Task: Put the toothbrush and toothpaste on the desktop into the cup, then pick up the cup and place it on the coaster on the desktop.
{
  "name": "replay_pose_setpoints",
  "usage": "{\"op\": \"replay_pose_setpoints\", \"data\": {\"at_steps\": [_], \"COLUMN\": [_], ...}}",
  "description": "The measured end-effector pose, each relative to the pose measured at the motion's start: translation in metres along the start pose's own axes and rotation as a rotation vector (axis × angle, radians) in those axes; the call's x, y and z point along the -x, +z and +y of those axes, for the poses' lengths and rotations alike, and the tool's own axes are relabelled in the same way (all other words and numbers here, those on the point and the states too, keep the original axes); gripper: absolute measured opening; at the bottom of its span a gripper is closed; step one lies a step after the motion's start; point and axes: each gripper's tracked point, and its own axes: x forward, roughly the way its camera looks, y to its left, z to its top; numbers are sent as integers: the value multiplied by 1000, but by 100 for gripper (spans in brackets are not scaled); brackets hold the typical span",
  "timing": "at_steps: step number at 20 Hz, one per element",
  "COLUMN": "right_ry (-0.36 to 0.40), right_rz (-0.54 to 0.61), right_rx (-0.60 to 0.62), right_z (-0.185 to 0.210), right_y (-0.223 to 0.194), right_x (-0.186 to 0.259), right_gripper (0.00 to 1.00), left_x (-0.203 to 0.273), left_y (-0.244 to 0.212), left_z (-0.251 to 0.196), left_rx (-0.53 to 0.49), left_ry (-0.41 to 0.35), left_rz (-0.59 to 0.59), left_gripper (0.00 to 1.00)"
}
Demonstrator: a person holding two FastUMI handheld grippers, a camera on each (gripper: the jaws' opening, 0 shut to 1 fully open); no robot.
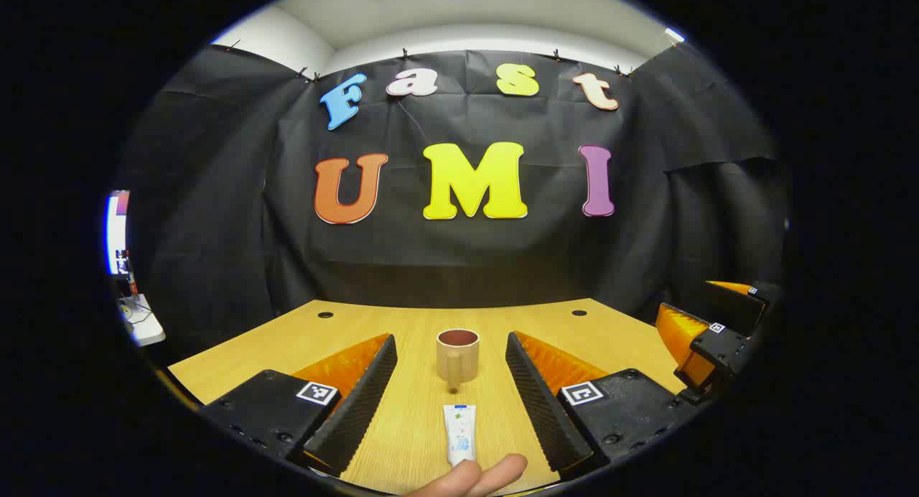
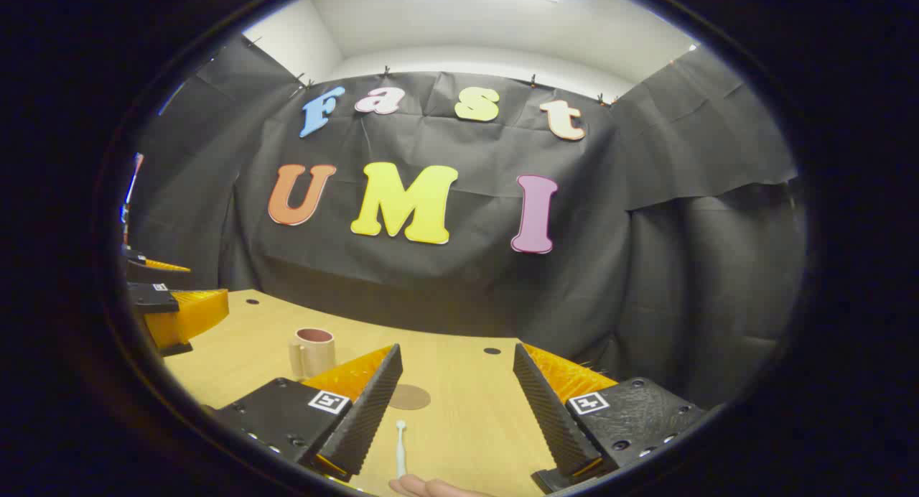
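In the left gripper view we see the left claw (image 1: 451, 371) spread wide over the tabletop (image 1: 617, 335), pinching nothing; the cup (image 1: 457, 355) stands upright between its fingers, farther off, and the toothpaste (image 1: 459, 432) lies flat nearer us, a fingertip (image 1: 474, 477) cut off by the lower edge just below it. The right claw (image 1: 707, 332) shows at the right edge, partly cropped. In the right gripper view that claw (image 2: 458, 389) is likewise spread and empty — the toothbrush (image 2: 400, 448) lies between its fingers, its lower end hidden at the edge, with the coaster (image 2: 409, 396) just beyond and the cup to the left.
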Motion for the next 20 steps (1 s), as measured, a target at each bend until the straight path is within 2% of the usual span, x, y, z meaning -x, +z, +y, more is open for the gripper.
{"op": "replay_pose_setpoints", "data": {"at_steps": [8,14,20], "right_ry": [2,18,20], "right_rz": [-4,17,24], "right_rx": [19,-21,-33], "right_z": [10,14,14], "right_y": [3,0,0], "right_x": [4,7,3], "right_gripper": [95,96,94], "left_x": [-2,0,-3], "left_y": [-3,-7,-13], "left_z": [8,-3,0], "left_rx": [-4,-23,-45], "left_ry": [9,-22,-6], "left_rz": [12,13,25], "left_gripper": [97,97,97]}}
